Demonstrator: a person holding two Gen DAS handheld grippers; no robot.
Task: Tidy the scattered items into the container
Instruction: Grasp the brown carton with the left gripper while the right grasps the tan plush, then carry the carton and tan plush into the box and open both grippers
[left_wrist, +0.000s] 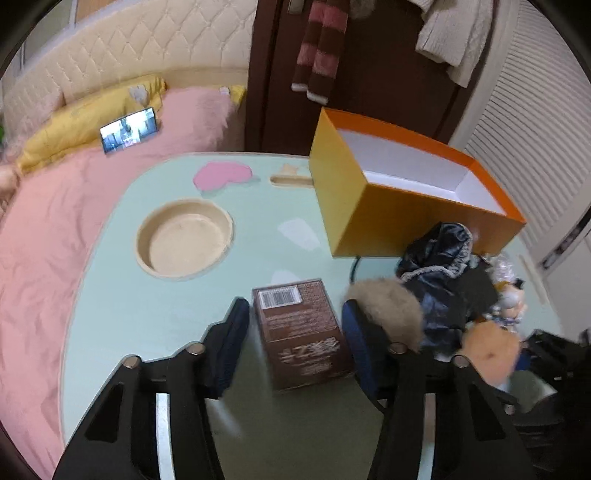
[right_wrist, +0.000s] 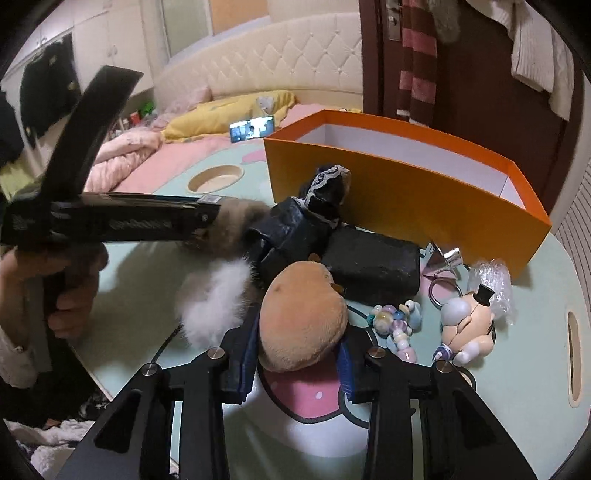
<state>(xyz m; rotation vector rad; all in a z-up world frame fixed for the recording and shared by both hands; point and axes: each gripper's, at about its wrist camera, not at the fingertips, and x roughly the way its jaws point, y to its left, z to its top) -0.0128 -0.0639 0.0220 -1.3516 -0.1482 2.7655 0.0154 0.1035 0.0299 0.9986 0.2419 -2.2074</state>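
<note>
Right hand-held gripper pinching tan plush toy just above worktop, lifted for carrying. Left hand-held gripper spread around brown carton, readied for grasping. Orange container box just behind clutter, open-topped for dropping things in.

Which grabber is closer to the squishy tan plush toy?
Right. The right gripper has its fingers on either side of the tan plush toy. The left gripper sits off to the side, around the brown carton.
</note>
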